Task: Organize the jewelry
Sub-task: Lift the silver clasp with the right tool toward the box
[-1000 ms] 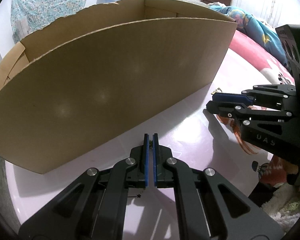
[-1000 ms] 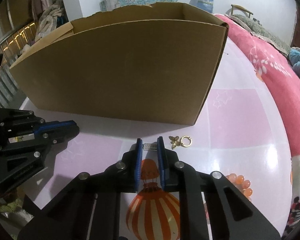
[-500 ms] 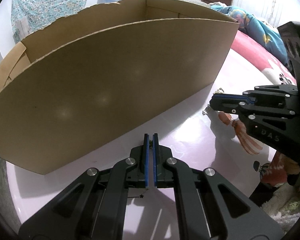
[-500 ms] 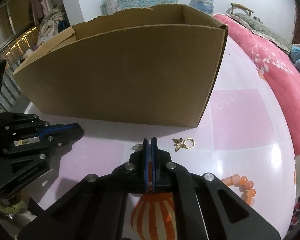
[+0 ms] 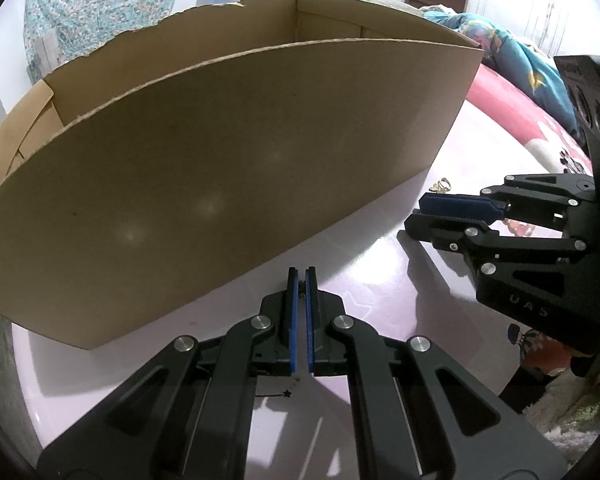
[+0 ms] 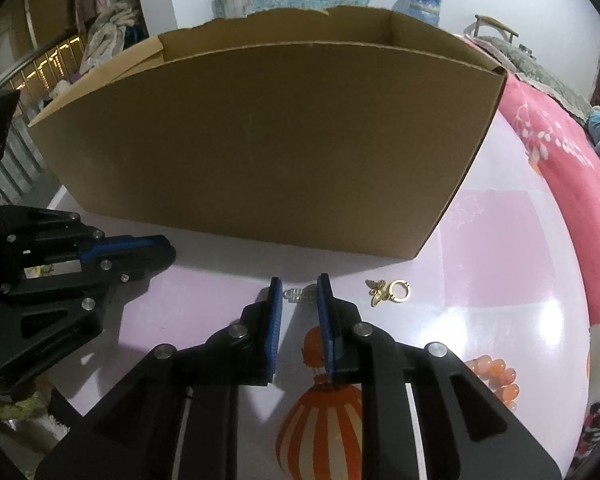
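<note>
A: Looking past everything else, the cardboard box (image 6: 268, 140) fills the back of the pink desk (image 6: 500, 240); its inside is hidden, so I can't tell what already sits in it.

B: And the grippers?

A: The left gripper (image 5: 300, 276) is clenched on a thin dark chain with a star charm (image 5: 287, 394) that hangs below the pads. The right gripper (image 6: 299, 286) is released, its jaws apart.

B: What does the next move turn on?

A: A small silver clasp piece (image 6: 300, 295) lies on the desk right between the right gripper's fingertips, its long axis running across the gap from pad to pad. Closing there should catch it, I judge, and the right gripper is plainly the nearer one.

B: Anything else loose?

A: A gold butterfly charm (image 6: 386, 292) lies just to the right, and an orange bead bracelet (image 6: 496, 376) sits nearer the edge, partly cut off by the gripper's arm
</note>
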